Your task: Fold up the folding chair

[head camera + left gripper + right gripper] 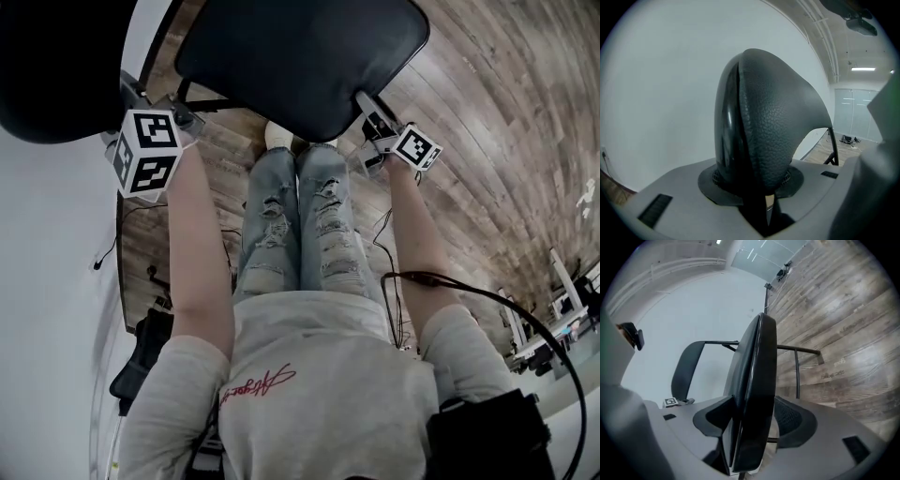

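The folding chair's black seat (pixel 300 56) is at the top of the head view, and its padded black backrest (pixel 56 66) is at the top left. My left gripper (pixel 183 114) is at the backrest's edge. In the left gripper view the backrest (pixel 764 117) stands between the pads of the left gripper (pixel 752 180), which press on both of its sides. My right gripper (pixel 370 117) is at the seat's right edge. In the right gripper view the seat (pixel 757 380) stands edge-on inside the wide jaws of the right gripper (pixel 752 420), which do not clamp it.
The person's legs (pixel 300 216) stand right behind the seat on a wood plank floor (pixel 487 141). A white wall (pixel 47 281) runs along the left. Cables (pixel 380 244) lie on the floor, a black object (pixel 141 356) sits by the wall, and desks (pixel 553 319) stand far right.
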A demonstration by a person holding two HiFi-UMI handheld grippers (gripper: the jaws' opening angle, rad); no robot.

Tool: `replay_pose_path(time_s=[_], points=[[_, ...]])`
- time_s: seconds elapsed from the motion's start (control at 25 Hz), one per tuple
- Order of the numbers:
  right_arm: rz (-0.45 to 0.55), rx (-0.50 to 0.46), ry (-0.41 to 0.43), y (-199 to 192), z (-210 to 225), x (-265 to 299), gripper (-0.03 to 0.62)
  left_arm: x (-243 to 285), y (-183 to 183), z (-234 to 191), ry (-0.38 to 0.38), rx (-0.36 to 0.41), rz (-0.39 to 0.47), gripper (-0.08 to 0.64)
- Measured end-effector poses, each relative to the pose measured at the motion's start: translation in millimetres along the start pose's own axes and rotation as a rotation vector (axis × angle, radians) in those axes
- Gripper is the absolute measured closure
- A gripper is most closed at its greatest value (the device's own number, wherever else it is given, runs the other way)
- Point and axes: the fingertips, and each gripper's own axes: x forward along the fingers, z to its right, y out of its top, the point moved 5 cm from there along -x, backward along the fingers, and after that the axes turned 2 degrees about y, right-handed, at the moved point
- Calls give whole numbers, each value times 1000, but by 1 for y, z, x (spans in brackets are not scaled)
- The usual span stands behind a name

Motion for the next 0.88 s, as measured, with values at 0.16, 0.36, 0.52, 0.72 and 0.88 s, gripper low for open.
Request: replay_pose_path(time_s=[0.16, 0.36, 0.52, 0.72, 0.88], points=[[-66, 69, 249, 0, 4, 13, 339, -2, 5, -4, -19, 0, 14, 405], [-32, 141, 359, 14, -16, 50, 339, 12, 22, 0, -64, -1, 24, 416], [-13, 180, 341, 10, -11, 55, 348, 17, 17, -3, -68, 2, 23, 419], [-12, 183, 314, 16, -33, 59, 351, 32, 24, -6, -138, -27, -23, 449], [-45, 183, 261, 23, -62, 67, 359, 44, 34, -14, -193, -77, -55, 494]])
